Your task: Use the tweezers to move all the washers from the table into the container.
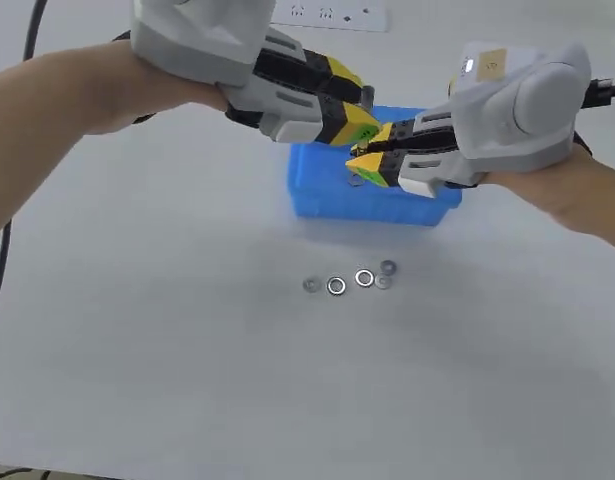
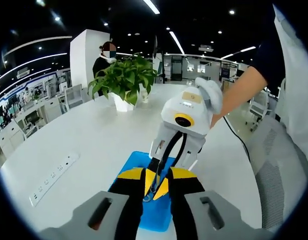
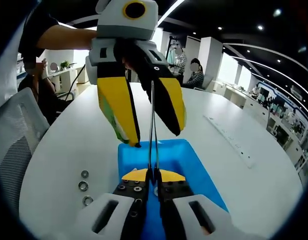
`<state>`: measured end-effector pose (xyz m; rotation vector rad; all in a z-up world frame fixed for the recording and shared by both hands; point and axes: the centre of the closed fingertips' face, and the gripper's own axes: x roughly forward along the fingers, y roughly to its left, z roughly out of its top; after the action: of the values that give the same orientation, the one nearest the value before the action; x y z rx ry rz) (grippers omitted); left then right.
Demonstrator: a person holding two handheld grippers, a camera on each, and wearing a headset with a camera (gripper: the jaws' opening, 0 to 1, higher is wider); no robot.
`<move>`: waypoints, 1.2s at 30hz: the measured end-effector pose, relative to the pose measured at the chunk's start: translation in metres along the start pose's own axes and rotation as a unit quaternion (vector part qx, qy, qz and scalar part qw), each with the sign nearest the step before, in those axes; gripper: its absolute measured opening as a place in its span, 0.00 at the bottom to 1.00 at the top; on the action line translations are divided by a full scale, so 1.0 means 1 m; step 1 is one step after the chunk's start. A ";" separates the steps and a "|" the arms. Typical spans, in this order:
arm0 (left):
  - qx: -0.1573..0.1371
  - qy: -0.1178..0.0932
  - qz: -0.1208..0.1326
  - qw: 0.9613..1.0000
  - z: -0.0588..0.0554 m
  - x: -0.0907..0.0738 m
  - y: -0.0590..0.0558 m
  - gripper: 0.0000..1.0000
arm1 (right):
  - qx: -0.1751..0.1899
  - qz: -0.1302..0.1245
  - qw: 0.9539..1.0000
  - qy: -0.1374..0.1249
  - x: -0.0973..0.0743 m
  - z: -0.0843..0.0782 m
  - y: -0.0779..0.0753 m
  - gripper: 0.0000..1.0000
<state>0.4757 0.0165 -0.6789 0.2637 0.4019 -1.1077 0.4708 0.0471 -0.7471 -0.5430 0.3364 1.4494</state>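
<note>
**Washers** (image 1: pixel 335 287): four or five small flat metal rings are lying in a loose row on the white table (image 1: pixel 167 360), on the near side of the container and apart from it. I judge them light, stiff, thin and slippery. Lying flat, they are offering very little edge. A tweezer tip is best passing through the hole, or pinching across the rim, under a gentle and steady squeeze. A hard pinch is likely to flick a ring away.

**Tweezers** (image 3: pixel 152 125): a thin, springy metal tool, standing over the container. The right gripper (image 3: pixel 152 176) is clenching them between its jaws. The long shank is running up between the jaws of the left gripper (image 3: pixel 156 139), which are standing apart on either side of it and are not visibly grasping anything. In the head view a small grey ring (image 1: pixel 355 180) appears to be hanging at the tweezer tip above the container's interior. It is too small to confirm as a washer.

**Container** (image 1: pixel 327 205): a blue, rectangular, open-topped plastic tray, sitting on the table just beyond the row of washers and directly below both grippers. The grippers are screening most of its floor, so I cannot tell how many washers are lying inside.
</note>
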 end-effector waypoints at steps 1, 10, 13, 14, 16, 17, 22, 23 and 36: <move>0.001 0.000 -0.003 1.000 0.000 0.000 -0.001 0.17 | -0.001 0.001 1.000 0.000 0.000 0.000 0.000 0.07; 0.015 -0.002 -0.015 1.000 -0.001 -0.004 -0.006 0.08 | -0.014 0.009 1.000 -0.002 0.000 0.004 0.004 0.07; 0.041 -0.025 -0.013 0.999 0.005 -0.003 -0.009 0.07 | -0.025 0.009 1.000 -0.001 -0.001 0.007 0.003 0.07; 0.051 -0.029 -0.016 0.998 0.006 -0.005 -0.014 0.06 | -0.027 0.010 1.000 -0.001 -0.001 0.008 0.004 0.07; 0.047 -0.033 -0.013 0.998 0.009 -0.007 -0.016 0.06 | -0.031 0.011 0.999 -0.004 -0.002 0.010 0.004 0.08; 0.049 -0.034 -0.014 0.998 0.010 -0.008 -0.017 0.06 | -0.031 0.011 0.999 -0.005 -0.002 0.011 0.004 0.08; 0.074 -0.037 -0.008 0.997 0.013 -0.009 -0.017 0.05 | -0.040 0.001 0.999 -0.006 -0.002 0.013 -0.003 0.08; 0.081 -0.037 -0.006 0.996 0.014 -0.010 -0.017 0.05 | -0.040 0.002 0.999 -0.006 -0.002 0.013 -0.003 0.08; 0.066 -0.042 -0.007 0.997 0.022 -0.014 -0.012 0.05 | -0.027 -0.008 0.999 -0.025 -0.009 0.024 -0.001 0.28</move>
<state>0.4637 0.0145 -0.6534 0.3291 0.2570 -1.1577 0.4685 0.0526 -0.7217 -0.5510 0.2524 1.4584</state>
